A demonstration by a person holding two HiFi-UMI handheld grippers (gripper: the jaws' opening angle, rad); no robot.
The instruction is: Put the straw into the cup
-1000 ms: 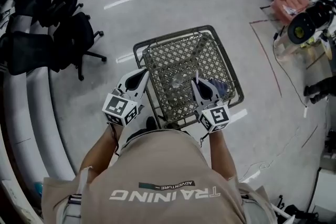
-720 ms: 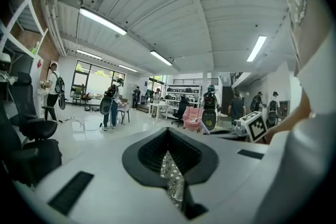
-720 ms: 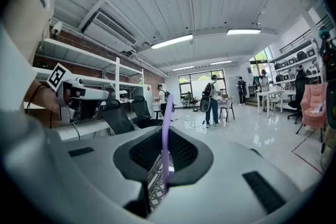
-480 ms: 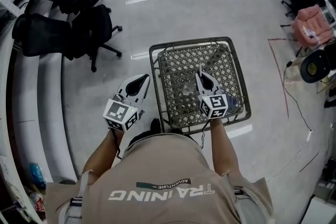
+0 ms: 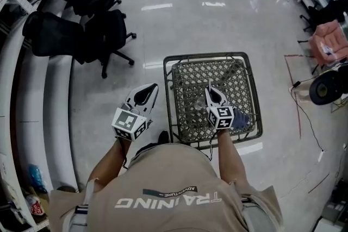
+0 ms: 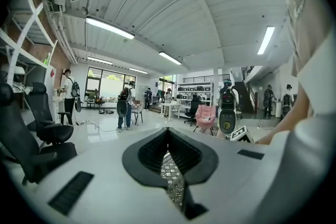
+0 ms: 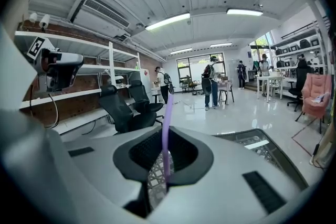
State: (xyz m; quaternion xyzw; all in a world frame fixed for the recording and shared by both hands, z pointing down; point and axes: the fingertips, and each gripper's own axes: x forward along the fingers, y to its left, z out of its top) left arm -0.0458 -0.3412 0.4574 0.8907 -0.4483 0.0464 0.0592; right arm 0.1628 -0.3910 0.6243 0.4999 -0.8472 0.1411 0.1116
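**Change.** Your right gripper has sunk toward the mesh over the last second and looks smaller from the head view. Its jaws stay clamped on the straw. Your left gripper has drifted only a little. It hangs beside the left edge of the counter, over the floor, with its jaws drawn together and nothing between them.

**Straw.** It is pale purple and pinched low on its length. It stands up out of your right gripper's jaws, above the near half of the mesh.

**Cup.** A faint clear shape shows on the mesh just left of your right gripper. It is likely the cup, but it is too dim to be sure.

**Meaning for the task.** The straw is not yet in the cup. The descent reads as the approach, so what is left is lining the straw's free end up with the cup mouth.

**Surface.** The counter is a square top of open lattice mesh in a dark wire frame.

**Room.**
- The floor is glossy and pale, with strip lights mirrored in it.
- Black office chairs stand at the upper left, next to long white curved shelving.
- A pink chair stands at the right.
- People stand well apart at the far end.
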